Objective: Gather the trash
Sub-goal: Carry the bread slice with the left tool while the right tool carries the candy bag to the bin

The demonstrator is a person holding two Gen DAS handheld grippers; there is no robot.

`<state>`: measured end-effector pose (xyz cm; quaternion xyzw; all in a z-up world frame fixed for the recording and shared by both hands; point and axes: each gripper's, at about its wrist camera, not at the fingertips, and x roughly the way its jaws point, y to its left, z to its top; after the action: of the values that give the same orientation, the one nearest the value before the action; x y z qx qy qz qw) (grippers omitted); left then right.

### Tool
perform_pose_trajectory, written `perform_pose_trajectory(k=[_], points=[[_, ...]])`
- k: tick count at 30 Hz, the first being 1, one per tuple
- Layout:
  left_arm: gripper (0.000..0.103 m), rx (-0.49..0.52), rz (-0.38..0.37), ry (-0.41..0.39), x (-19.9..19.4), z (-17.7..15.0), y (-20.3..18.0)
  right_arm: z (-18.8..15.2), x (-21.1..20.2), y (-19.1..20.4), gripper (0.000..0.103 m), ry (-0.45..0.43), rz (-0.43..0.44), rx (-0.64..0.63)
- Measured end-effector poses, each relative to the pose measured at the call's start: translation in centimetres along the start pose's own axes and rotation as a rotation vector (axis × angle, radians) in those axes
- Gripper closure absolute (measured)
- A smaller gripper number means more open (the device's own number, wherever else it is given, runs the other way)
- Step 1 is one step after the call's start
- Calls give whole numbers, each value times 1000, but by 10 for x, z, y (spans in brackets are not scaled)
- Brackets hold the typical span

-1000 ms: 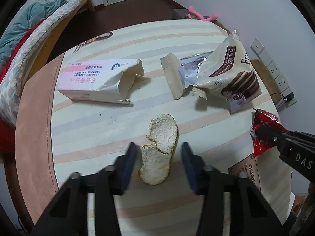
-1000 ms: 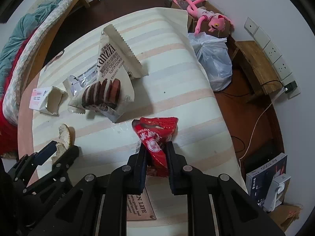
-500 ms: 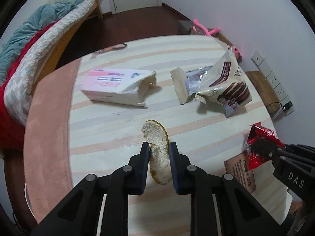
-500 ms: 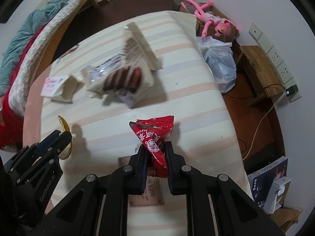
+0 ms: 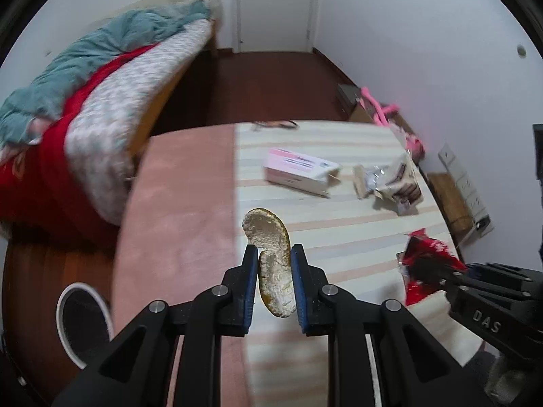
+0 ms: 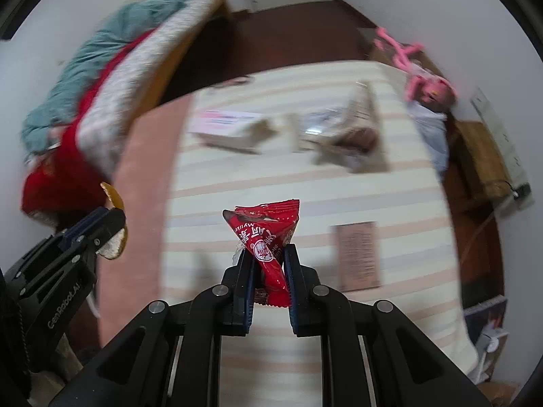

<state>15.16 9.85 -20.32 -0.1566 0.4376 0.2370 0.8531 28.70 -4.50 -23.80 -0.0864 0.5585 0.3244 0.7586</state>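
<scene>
Left gripper (image 5: 274, 264): angled down over the striped table (image 5: 339, 237), clamped on a peel (image 5: 271, 257), raised clear. Right gripper (image 6: 268, 264): likewise angled down, pinching a red wrapper (image 6: 264, 234).

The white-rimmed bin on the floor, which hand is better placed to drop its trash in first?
Probably left. The left gripper, shut on the peel, is at the table's edge beside the bin; the right gripper holds the red wrapper farther away.
</scene>
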Motion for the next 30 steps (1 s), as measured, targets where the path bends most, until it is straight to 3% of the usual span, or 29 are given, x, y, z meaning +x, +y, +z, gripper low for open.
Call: perform_pose_trajectory(k=[4, 11, 16, 21, 30], points=[[87, -49, 38, -52, -44, -6, 58, -2, -13, 58, 86, -25, 71, -68], [87, -154, 143, -136, -108, -17, 167, -12, -18, 205, 86, -29, 222, -228], [87, -264, 207, -127, -127, -42, 252, -29, -4, 306, 86, 19, 309, -355], [87, -408, 211, -22, -106, -84, 339, -56, 48, 396, 87, 111, 339, -443], [87, -647, 161, 229, -4, -163, 453, -90, 210, 480, 87, 357, 270, -487]])
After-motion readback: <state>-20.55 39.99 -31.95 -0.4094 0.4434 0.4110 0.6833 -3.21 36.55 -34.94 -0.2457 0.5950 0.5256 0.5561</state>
